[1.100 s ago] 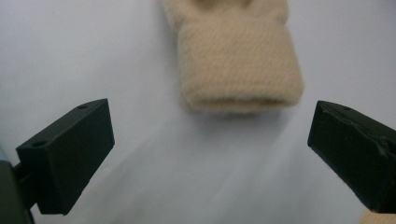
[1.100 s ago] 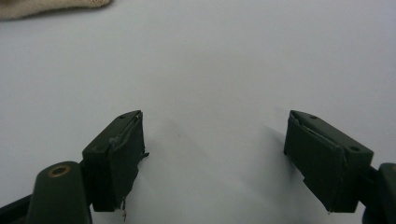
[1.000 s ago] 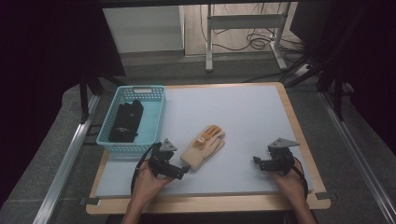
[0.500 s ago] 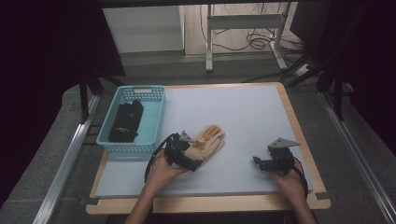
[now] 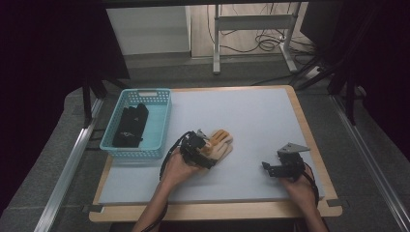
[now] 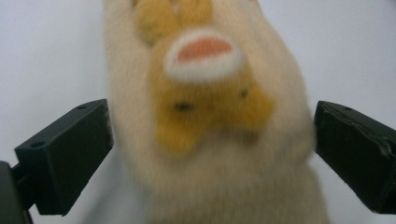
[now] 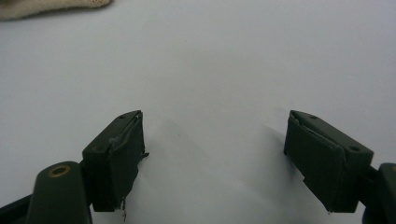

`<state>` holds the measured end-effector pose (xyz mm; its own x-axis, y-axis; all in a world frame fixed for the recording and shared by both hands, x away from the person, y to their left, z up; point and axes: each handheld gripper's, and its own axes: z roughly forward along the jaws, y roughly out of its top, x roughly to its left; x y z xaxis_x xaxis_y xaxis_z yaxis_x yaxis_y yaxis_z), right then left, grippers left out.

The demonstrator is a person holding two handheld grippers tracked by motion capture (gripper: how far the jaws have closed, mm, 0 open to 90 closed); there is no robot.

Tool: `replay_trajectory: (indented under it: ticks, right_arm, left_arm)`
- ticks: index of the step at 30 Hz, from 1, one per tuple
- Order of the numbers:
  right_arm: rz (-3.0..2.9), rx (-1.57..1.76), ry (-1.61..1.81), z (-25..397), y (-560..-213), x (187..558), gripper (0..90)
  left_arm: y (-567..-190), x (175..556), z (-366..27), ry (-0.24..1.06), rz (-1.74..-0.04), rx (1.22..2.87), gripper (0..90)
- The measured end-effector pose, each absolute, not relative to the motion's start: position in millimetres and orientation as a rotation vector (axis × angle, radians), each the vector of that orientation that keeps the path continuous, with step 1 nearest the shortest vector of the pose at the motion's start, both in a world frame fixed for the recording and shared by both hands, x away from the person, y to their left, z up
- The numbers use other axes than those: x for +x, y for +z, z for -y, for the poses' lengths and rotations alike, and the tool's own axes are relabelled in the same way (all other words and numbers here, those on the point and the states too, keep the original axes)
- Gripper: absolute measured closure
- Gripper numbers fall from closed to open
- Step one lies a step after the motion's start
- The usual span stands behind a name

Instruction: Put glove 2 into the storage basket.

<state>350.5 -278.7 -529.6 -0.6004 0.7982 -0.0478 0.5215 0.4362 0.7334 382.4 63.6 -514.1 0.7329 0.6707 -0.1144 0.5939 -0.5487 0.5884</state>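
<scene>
The left gripper (image 5: 203, 153) straddles the cream glove (image 5: 220, 143) at the tabletop's (image 5: 251, 116) seven o'clock, jaws wide, ready to pinch it. The right gripper (image 5: 270, 169) waits open at five o'clock, holding nothing.

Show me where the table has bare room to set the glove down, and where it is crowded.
Free: the white mat behind the tan glove, from the blue basket to the right edge, and the strip between the left gripper and right gripper. Crowded: the front left, where basket, glove and left gripper sit close; the basket holds a black glove.
</scene>
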Motion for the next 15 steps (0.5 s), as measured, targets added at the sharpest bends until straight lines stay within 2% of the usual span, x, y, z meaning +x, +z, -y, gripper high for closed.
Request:
replay_trajectory:
  ticks: [9,15]
  right_arm:
    - [-2.304,1.12,0.976,279,-530,351,19.9]
    - [-2.305,1.12,0.976,279,-530,350,19.8]
  left_arm:
    - [-521,389,-44,0.2,-0.946,2.396,1.8]
    - [-523,388,-42,0.222,-0.943,2.435,8.7]
